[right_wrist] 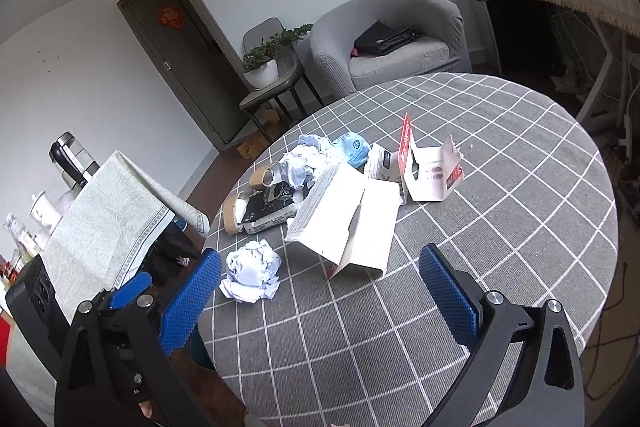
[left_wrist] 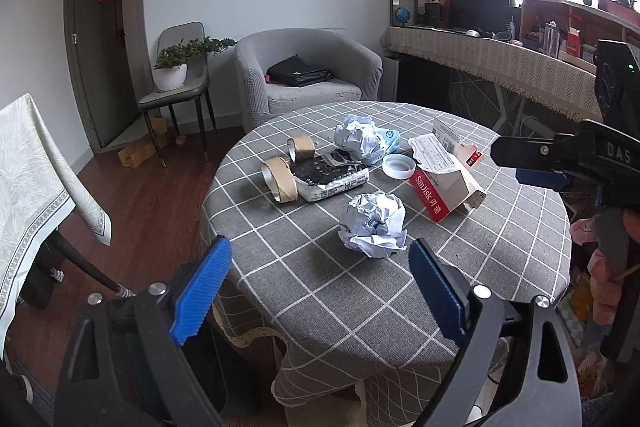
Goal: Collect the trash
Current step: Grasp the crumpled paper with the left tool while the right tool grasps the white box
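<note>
Trash lies on a round table with a grey checked cloth (left_wrist: 340,311) (right_wrist: 520,227). Nearest is a crumpled paper ball (left_wrist: 374,223) (right_wrist: 252,271). Behind it are two tape rolls (left_wrist: 280,179), a black-and-white packet (left_wrist: 332,179), a second paper wad (left_wrist: 360,139) (right_wrist: 304,163), a white lid (left_wrist: 398,166) and an opened red-and-white SanDisk box (left_wrist: 444,191) (right_wrist: 348,227). A torn carton (right_wrist: 432,179) stands further back. My left gripper (left_wrist: 320,291) is open just short of the paper ball, nothing between its pads. My right gripper (right_wrist: 320,299) (left_wrist: 510,163) is open too, facing the box.
A grey armchair (left_wrist: 312,75) with a black bag stands behind the table, and a chair with a potted plant (left_wrist: 172,71) beside it. A side table under a pale cloth (left_wrist: 36,179) (right_wrist: 108,219) is close on the left. A long covered counter (left_wrist: 500,63) runs along the right.
</note>
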`<state>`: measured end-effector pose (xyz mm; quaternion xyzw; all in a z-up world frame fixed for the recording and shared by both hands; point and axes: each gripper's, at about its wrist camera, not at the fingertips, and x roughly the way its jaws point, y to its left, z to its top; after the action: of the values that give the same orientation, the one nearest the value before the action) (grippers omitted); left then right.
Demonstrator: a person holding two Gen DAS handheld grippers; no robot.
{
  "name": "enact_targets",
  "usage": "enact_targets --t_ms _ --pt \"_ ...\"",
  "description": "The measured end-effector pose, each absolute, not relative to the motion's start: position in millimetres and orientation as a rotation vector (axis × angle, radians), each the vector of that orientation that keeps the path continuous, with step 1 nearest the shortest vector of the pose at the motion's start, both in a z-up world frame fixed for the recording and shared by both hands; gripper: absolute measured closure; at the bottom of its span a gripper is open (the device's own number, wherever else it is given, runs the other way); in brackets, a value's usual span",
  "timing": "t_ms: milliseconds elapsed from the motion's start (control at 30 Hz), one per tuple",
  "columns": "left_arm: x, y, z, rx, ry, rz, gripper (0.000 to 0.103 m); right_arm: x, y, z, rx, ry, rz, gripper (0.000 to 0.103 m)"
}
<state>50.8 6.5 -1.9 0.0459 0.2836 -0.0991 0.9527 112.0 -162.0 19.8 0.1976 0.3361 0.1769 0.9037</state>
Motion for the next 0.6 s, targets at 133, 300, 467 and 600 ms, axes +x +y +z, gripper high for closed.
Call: enact_targets --t_ms 133,300,467,600 --pt "65 2 -5 0.103 0.604 -0.26 0.015 135 -162 15 0.471 0.726 0.358 0.003" --pt "80 -5 -9 0.104 0.629 -0.334 0.017 155 -154 12 0.453 0.77 0.317 0.003" --pt "93 -17 -13 0.116 0.653 -0.39 0.021 172 -150 3 0.455 0.816 0.304 0.008" --pt "103 -25 -18 0.12 0.674 -0.413 0.023 181 -149 -4 0.457 0.852 0.302 0.024"
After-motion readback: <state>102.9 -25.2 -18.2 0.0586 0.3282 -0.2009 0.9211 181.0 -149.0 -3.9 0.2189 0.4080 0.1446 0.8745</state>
